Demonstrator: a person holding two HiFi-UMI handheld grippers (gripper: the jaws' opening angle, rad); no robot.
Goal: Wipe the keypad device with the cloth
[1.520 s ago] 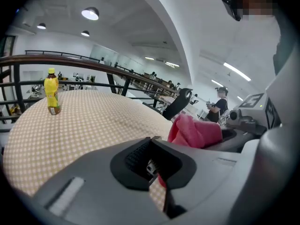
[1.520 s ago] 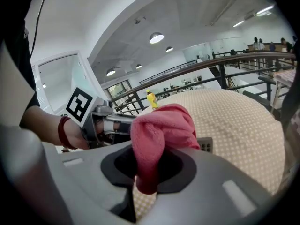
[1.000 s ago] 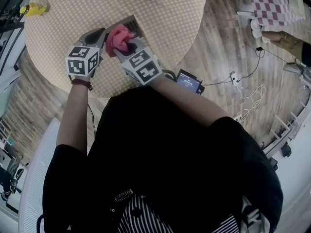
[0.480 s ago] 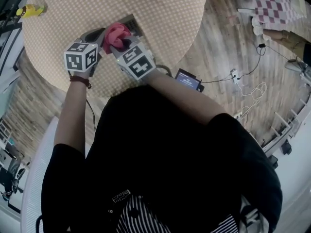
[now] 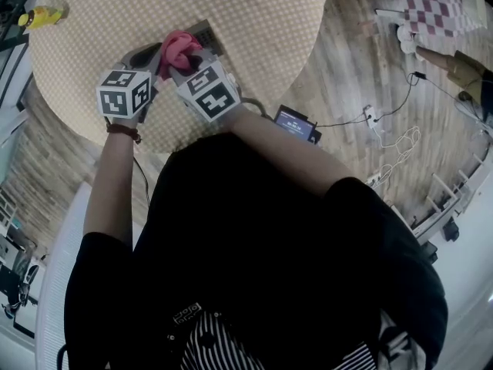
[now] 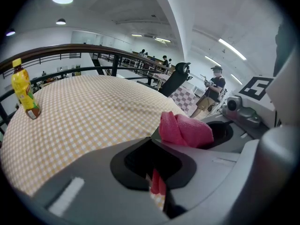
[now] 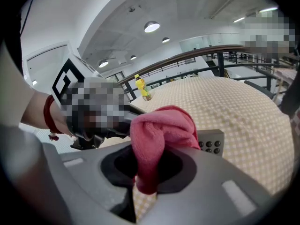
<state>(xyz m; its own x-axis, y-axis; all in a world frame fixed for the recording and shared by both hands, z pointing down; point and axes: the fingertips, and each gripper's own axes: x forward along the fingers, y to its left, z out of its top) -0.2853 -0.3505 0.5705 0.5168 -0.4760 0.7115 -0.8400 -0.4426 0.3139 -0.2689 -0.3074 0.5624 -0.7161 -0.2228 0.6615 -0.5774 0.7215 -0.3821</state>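
A pink cloth is bunched in my right gripper, which is shut on it over the near left part of the grey keypad device. In the right gripper view the cloth runs through the hollow of the gripper, and the keypad shows black buttons just behind. My left gripper sits close on the cloth's left, jaws together. In its own view the left gripper shows a red sliver in the slit, with the cloth beyond.
The round table has a tan checked cover. A yellow bottle stands at its far left edge. On the wooden floor to the right lie a small screen unit and white cables. A person stands far behind.
The right gripper with the cloth has slid a little to the left over the keypad. The left gripper has stayed beside it.
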